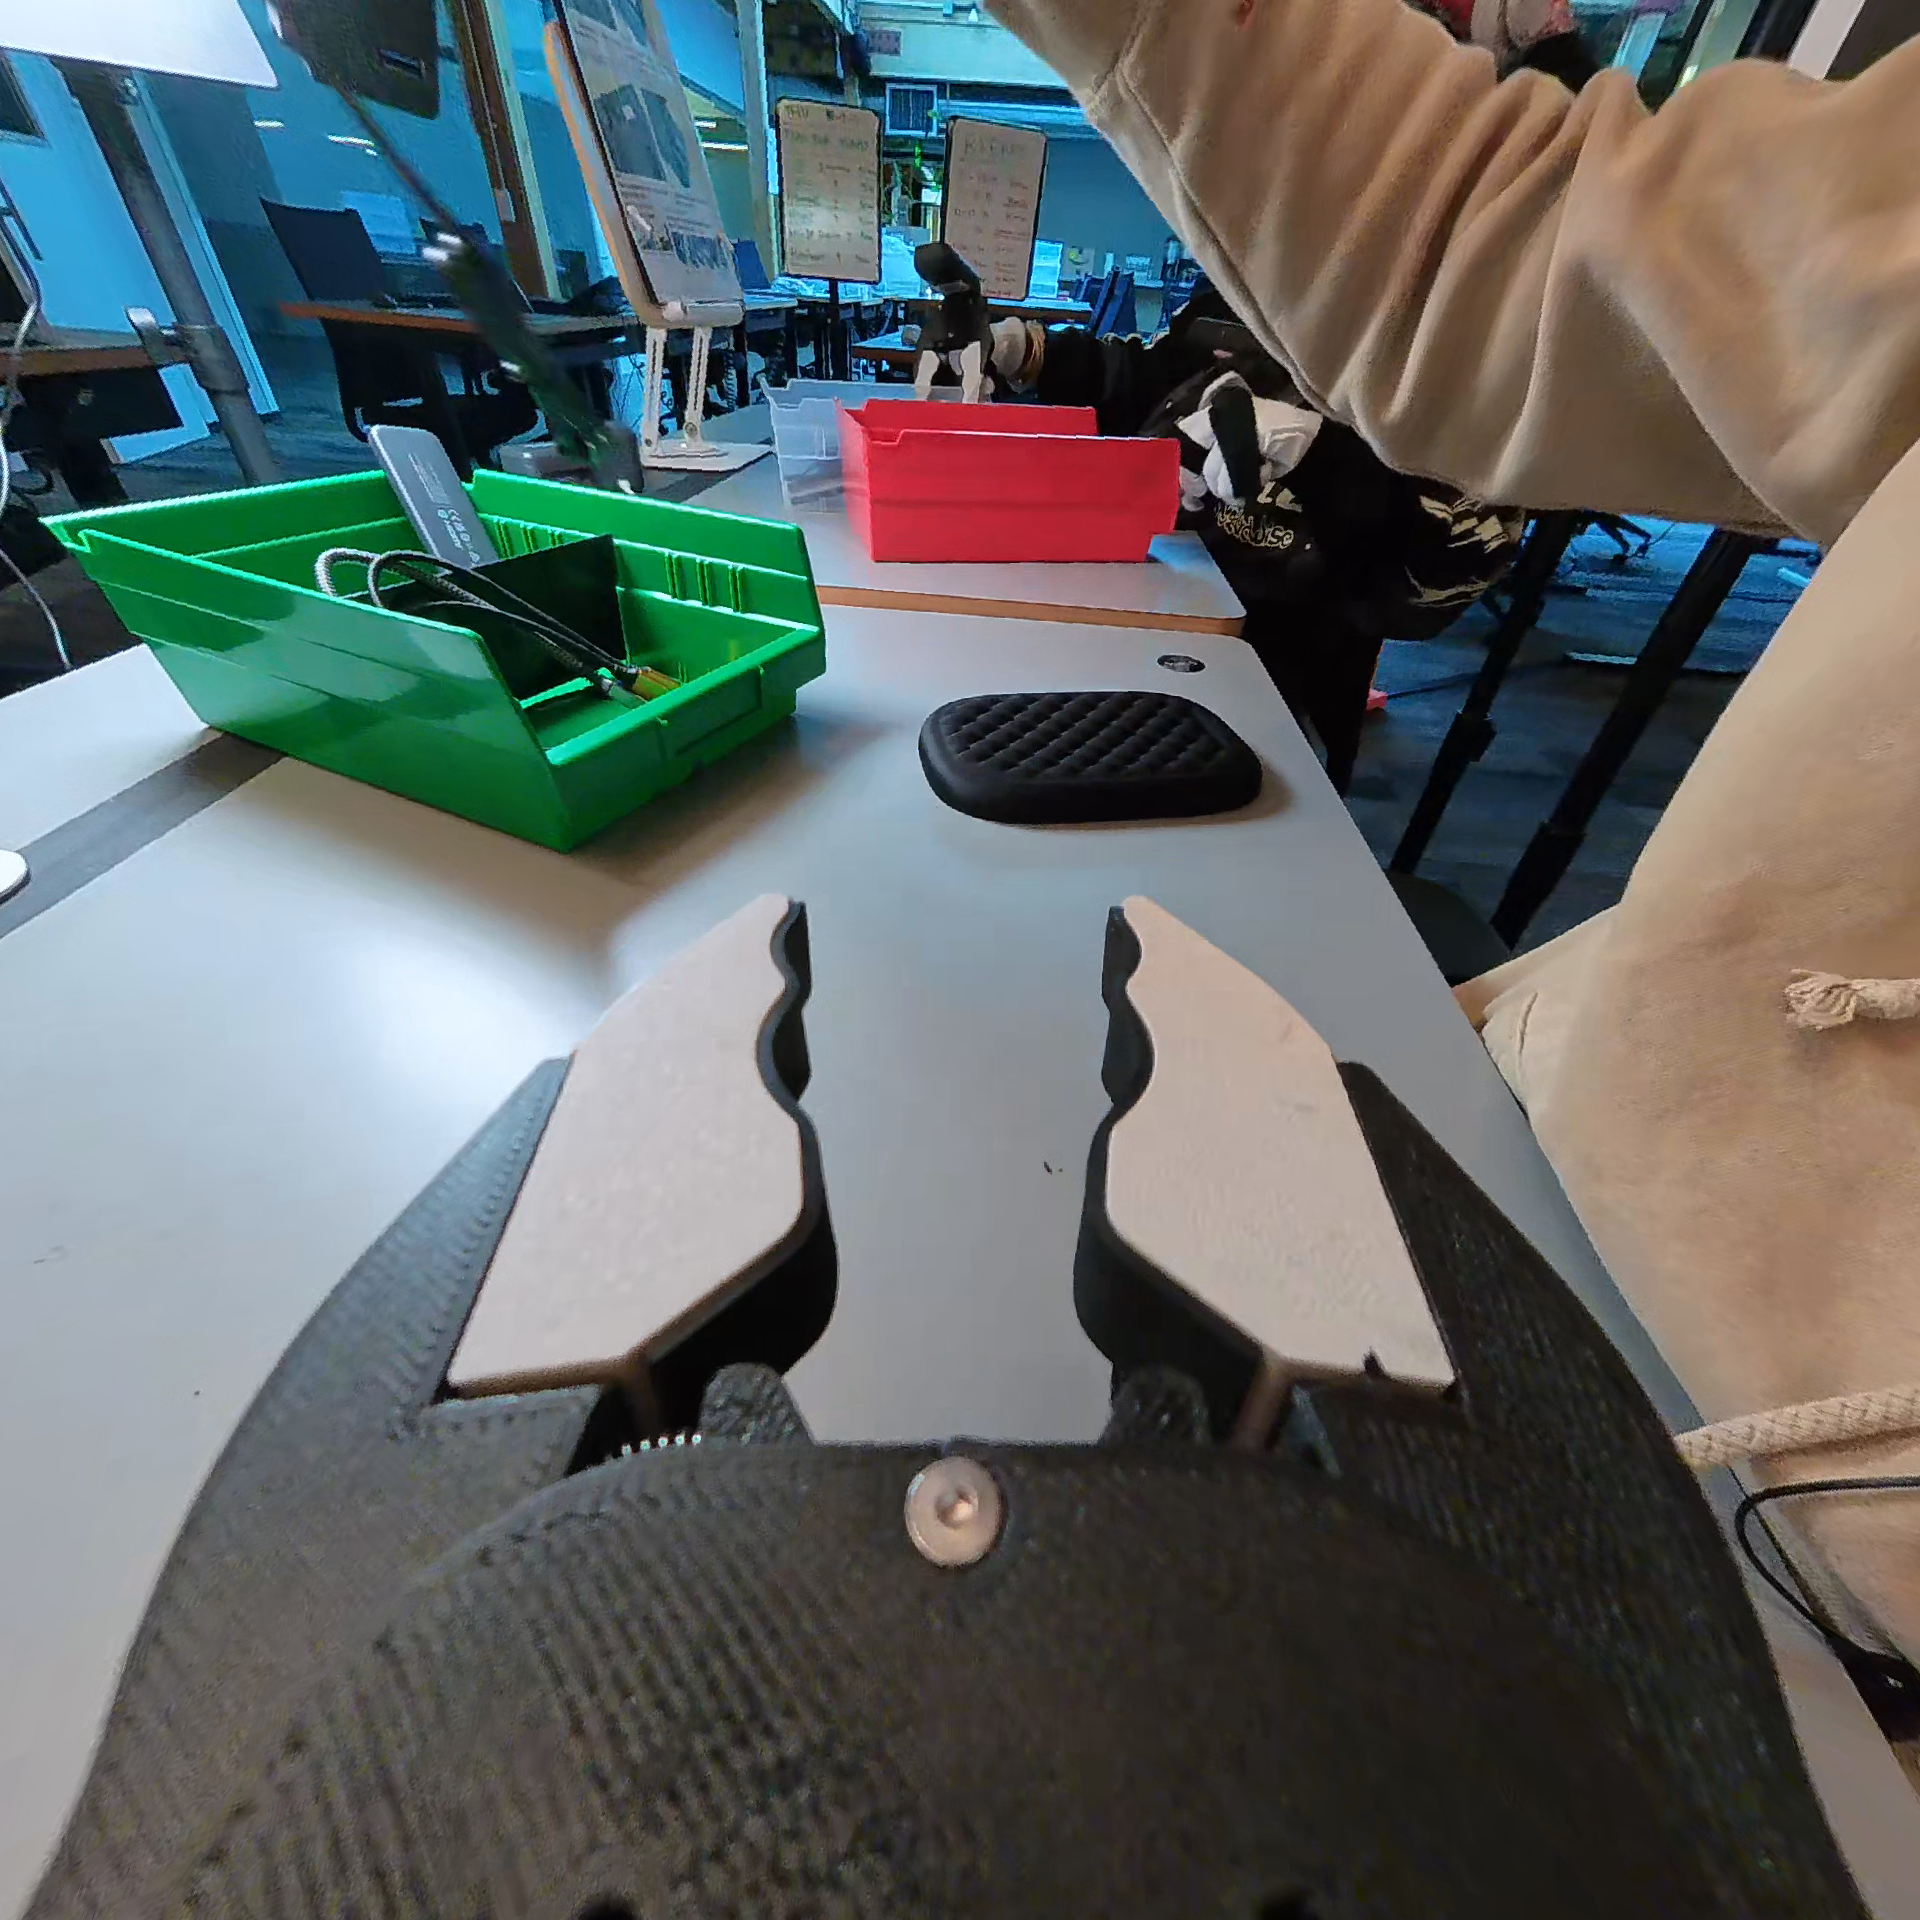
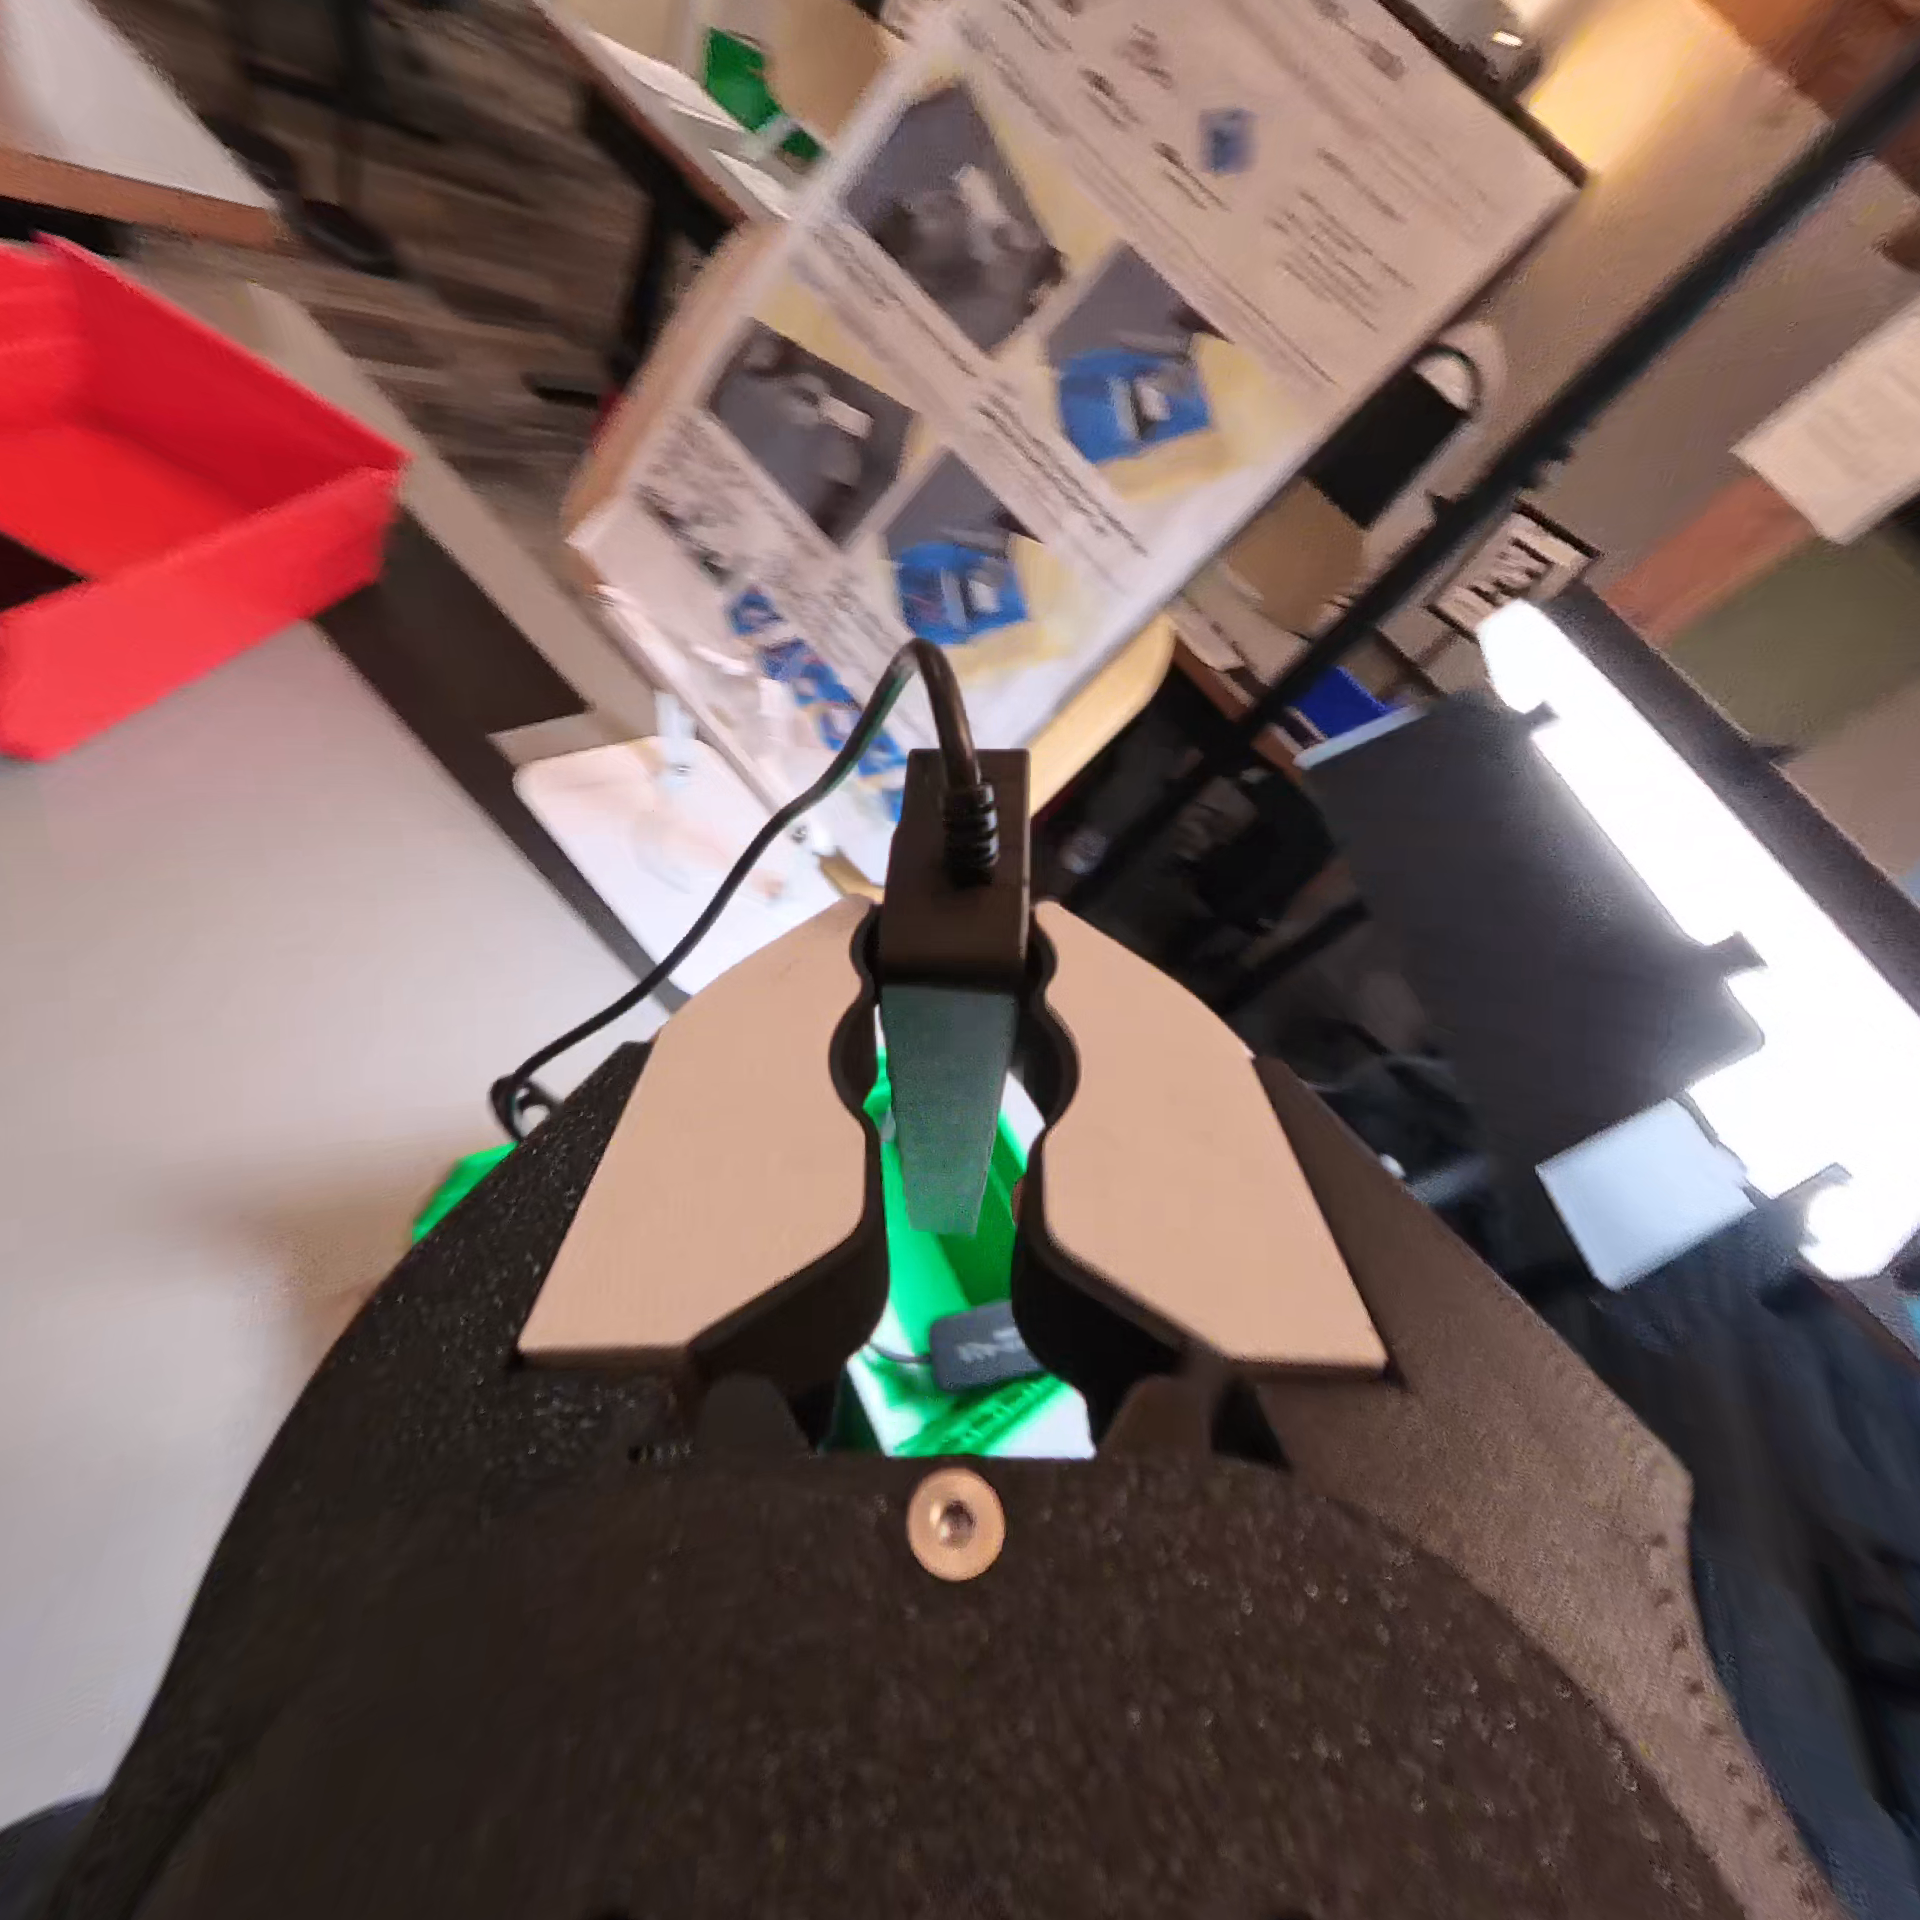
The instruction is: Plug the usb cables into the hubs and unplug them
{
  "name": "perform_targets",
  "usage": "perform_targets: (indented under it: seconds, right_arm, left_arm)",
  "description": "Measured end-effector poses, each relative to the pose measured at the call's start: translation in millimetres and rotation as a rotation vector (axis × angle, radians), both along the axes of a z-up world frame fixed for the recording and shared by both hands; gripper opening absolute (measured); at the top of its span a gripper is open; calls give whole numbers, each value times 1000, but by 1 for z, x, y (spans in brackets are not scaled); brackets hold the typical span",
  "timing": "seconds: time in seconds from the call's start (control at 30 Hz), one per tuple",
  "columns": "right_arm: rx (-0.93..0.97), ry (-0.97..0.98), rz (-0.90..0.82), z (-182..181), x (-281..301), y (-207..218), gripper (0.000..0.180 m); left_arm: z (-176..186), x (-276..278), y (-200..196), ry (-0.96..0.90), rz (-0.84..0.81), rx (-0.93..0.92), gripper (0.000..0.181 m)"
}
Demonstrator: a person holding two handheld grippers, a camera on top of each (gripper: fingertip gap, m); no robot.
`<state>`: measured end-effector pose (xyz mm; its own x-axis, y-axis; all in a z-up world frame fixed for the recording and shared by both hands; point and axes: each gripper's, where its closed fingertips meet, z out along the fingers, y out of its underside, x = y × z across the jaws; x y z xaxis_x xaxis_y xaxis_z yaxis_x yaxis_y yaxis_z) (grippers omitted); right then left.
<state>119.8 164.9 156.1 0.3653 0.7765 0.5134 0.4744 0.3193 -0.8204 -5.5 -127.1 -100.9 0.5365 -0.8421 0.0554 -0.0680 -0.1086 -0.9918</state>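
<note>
- The right claw (image 2: 954, 935) is clamped on a slim dark hub (image 2: 951, 997) at the centre of the right wrist view, held up in the air with its thin black lead (image 2: 727, 883) trailing down towards the lower left of the frame.
- In the left wrist view the same hub appears blurred, hanging in the upper left above the green bin (image 1: 665, 748).
- The left claw (image 1: 956, 935) stands apart and empty at mid-frame, low over the grey tabletop (image 1: 312, 1039), just short of a black quilted pad (image 1: 1091, 758).
- Inside the green bin, left of centre, a grey hub (image 1: 436, 499) leans upright against a black divider, with braided usb cables (image 1: 488, 603) looped beside it, one plug lying near the bin's front lip.
- A red bin (image 1: 997, 499) sits on the tabletop behind, upper centre; a cream sleeve (image 1: 1507, 260) crosses the upper right.
- Judged from this, the task is at its start: nothing appears plugged into the lifted hub.
- Risk: the hub is gripped near one end only, so it may pivot or slip in the claw once a plug is pressed against it.
- Risk: the dangling lead may snag on the bin wall and tug the hub askew.
- Risk: the looped cables look tangled, so lifting one could drag out another.
</note>
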Motion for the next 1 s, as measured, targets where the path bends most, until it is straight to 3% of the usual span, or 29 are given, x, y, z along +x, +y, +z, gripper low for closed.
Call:
perform_targets:
  seconds: [0.13, 0.27, 0.5, 0.7, 0.77, 0.83, 0.9, 1.0]
  right_arm:
    - [21, 45, -147, -9, 17, 53, 24]
    - [-72, 58, -201, -49, 19, 88, 24]
    - [-337, 129, -200, -144, 3, 121, 24]
    - [-703, 405, -223, -193, 5, 151, 24]
    - [-792, 415, -300, -210, 14, 162, 24]
    - [-786, 339, -413, -222, 31, 172, 26]
    - [-676, 155, -562, -233, 55, 183, 39]
    - [-525, -17, -629, -230, 73, 185, 49]
  left_arm:
    - [-3, 0, 1, 7, 0, -9, 54]
    - [-5, -1, 2, 3, 2, -19, 54]
    - [-6, -5, 5, -1, 18, -24, 54]
    - [-4, -16, 12, -12, 79, -13, 54]
    - [-2, -23, 16, -23, 114, -10, 55]
    - [-1, -32, 22, -36, 171, -11, 56]
    - [0, -42, 30, -54, 237, -19, 58]
    - [1, -59, 39, -77, 339, -32, 60]
